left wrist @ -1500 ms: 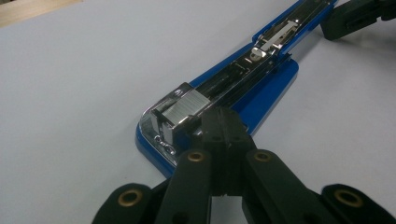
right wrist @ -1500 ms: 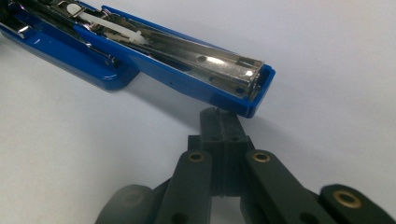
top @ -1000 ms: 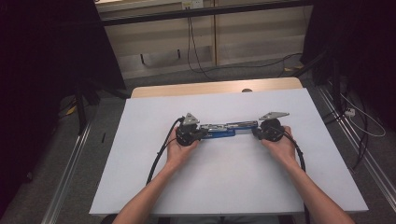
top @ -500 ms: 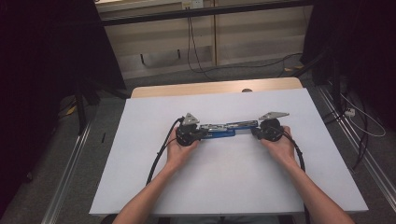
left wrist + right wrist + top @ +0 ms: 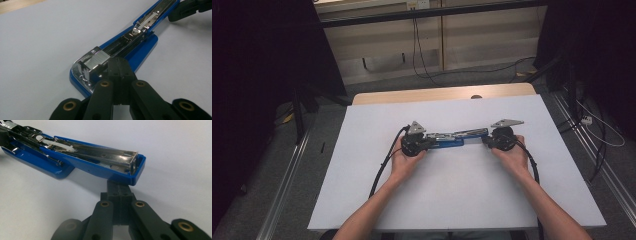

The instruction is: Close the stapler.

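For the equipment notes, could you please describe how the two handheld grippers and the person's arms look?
Both the left gripper and right gripper have round black bodies, grey three-cornered top plates and trailing black cables. Their black jaws carry brass-coloured rivets. The forearms are bare, with no sleeves visible.

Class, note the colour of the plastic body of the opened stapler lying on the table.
Blue, with shiny silver metal inside; the stapler shows best in the left gripper view.

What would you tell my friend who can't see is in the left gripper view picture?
A blue stapler, swung wide open, lies on a white table with a silver block of staples sitting at its near end. The left gripper comes up from the bottom, its two black jaws shut together right beside those staples. Another black gripper meets the stapler's far end.
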